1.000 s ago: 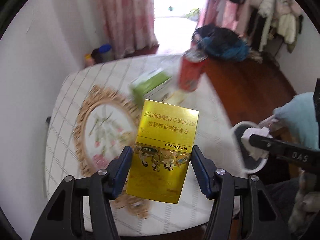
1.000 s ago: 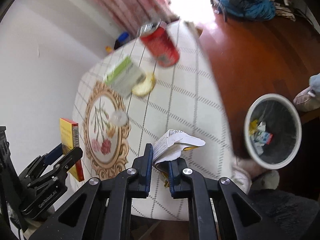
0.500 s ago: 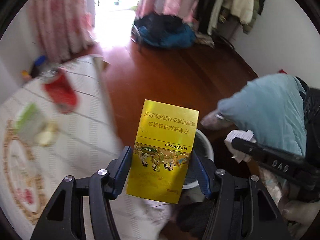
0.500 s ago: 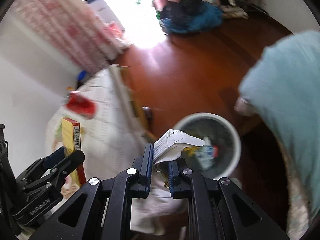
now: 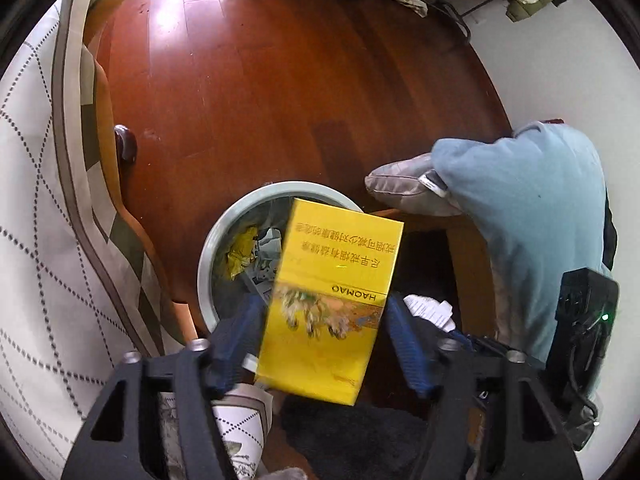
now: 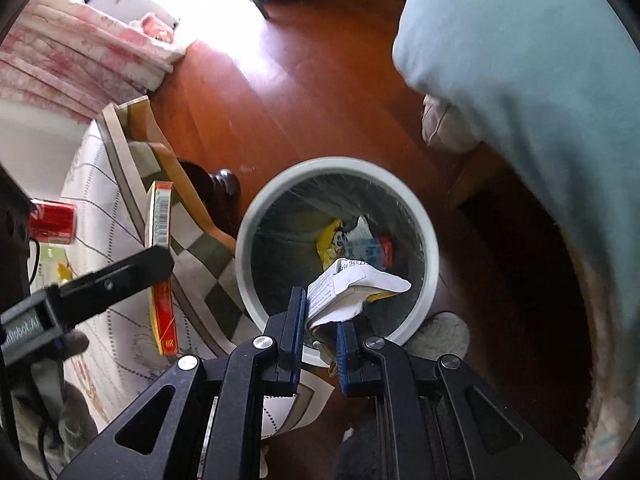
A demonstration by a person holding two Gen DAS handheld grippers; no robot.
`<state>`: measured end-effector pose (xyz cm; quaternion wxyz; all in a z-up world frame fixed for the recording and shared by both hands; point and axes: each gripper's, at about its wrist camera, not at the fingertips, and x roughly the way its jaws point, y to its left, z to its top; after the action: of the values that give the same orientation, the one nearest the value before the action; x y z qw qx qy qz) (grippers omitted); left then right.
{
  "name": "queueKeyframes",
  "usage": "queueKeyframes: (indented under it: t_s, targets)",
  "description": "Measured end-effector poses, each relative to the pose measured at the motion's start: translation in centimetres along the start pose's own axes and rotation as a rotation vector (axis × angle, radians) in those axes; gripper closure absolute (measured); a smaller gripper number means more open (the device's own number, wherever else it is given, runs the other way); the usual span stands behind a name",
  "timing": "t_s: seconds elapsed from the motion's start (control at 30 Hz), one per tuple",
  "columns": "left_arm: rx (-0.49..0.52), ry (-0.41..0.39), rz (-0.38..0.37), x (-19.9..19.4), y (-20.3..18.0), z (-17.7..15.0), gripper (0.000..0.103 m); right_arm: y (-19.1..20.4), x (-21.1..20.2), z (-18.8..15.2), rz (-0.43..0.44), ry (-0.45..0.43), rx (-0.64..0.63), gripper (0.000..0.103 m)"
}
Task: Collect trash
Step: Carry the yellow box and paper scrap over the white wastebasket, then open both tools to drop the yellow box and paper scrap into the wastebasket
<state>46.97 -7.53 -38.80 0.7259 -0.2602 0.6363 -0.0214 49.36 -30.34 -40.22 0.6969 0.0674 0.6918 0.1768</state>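
Observation:
My left gripper (image 5: 326, 334) has its jaws spread. The yellow HAOMAO box (image 5: 332, 296) sits between them with gaps on both sides, blurred, over the round white bin (image 5: 240, 216). My right gripper (image 6: 320, 320) is shut on a crumpled white paper wrapper (image 6: 352, 284) and holds it above the bin's (image 6: 428, 248) near rim. The bin holds yellow and red wrappers (image 6: 352, 244). The box also shows edge-on in the right wrist view (image 6: 160, 260), by the left gripper's finger (image 6: 116, 280).
The table with its checked cloth (image 5: 36, 208) lies to the left, its edge hanging close to the bin. A red can (image 6: 52, 222) stands on it. My blue-clad leg (image 5: 532, 216) and slipper (image 5: 404, 188) are right of the bin. A dark table leg (image 6: 220, 184) stands by the bin.
Both grippers swung from the table to over the bin. The left jaws have opened and the yellow box is slipping free. The right gripper still holds the paper wrapper.

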Motion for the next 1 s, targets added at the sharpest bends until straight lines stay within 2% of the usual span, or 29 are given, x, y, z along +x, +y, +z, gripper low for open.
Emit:
queueKeyframes:
  t_s: [0.07,0.13,0.17,0.2,0.33,0.4,0.5,0.7,1.0]
  targets:
    - [0.000,-0.003,0.007,0.1,0.1,0.0,0.012,-0.2,1.1,0.3,-0.022,0.025,0.007,0.086]
    - [0.008,-0.004,0.032,0.1,0.0,-0.2,0.009,0.0,2.0,0.3,-0.053,0.046,0.007,0.061]
    - [0.021,-0.012,0.063,-0.1,-0.2,-0.4,0.009,0.0,2.0,0.3,-0.070,0.048,0.007,0.030]
    - [0.036,-0.028,0.104,-0.5,-0.3,-0.7,0.009,0.1,2.0,0.2,-0.077,0.046,0.004,0.010]
    - [0.076,-0.112,0.246,-2.6,-0.7,-2.5,0.009,1.3,1.3,-0.8,-0.180,0.025,-0.048,0.008]
    - [0.082,-0.154,0.297,-3.6,-0.4,-3.1,0.009,1.8,0.6,-1.5,-0.202,0.013,-0.054,0.001]
    - [0.092,-0.206,0.356,-5.6,-0.5,-4.6,0.009,2.7,-1.1,-2.4,-0.238,-0.017,-0.070,0.001]
    - [0.105,-0.278,0.406,-9.7,-1.2,-7.3,0.009,4.6,-5.3,-4.4,-0.246,-0.082,-0.104,0.001]
    - [0.119,-0.385,0.426,-15.5,-2.8,-12.1,0.009,8.0,-12.5,-8.8,-0.227,-0.208,-0.145,0.001]
